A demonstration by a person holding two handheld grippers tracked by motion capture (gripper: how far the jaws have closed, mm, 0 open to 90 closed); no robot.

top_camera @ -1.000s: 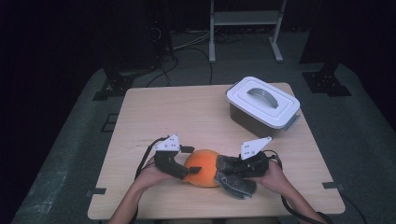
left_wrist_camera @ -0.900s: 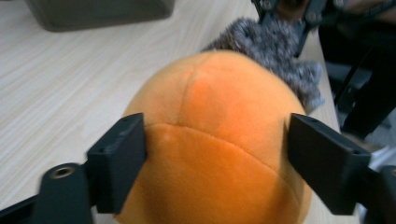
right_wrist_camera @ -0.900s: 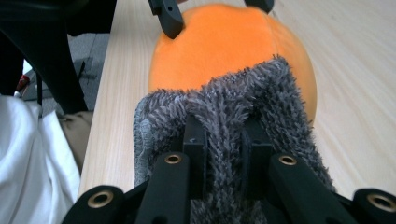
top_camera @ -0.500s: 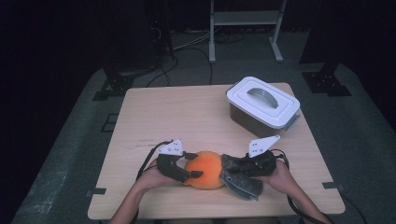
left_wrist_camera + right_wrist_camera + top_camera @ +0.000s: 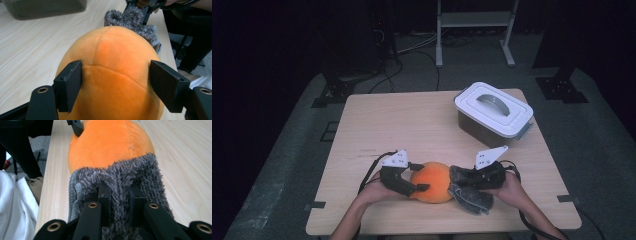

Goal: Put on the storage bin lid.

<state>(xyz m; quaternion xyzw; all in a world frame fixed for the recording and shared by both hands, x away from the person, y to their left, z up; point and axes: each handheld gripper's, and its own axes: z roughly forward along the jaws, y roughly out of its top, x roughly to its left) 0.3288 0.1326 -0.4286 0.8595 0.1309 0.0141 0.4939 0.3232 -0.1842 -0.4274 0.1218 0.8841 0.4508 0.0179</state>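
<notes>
Orange plush ball (image 5: 432, 182) sits on the surface (image 5: 412, 125) near the front edge, between both hands. Left hand-held gripper (image 5: 116, 83) straddles it, jaws just closed in, pads on its sides, probably pressing. Right hand-held gripper (image 5: 119, 202) pinches the grey fuzzy cloth (image 5: 125, 180), which touches the ball. White lidded box (image 5: 493, 112) stands well apart, far right.

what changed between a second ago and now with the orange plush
The left tool has just been closing its jaws around the orange plush, pads now at its sides. Both hands shifted slightly toward the near edge. The right tool stays clamped on the grey fuzzy fabric; the lidded container is unmoved.
</notes>
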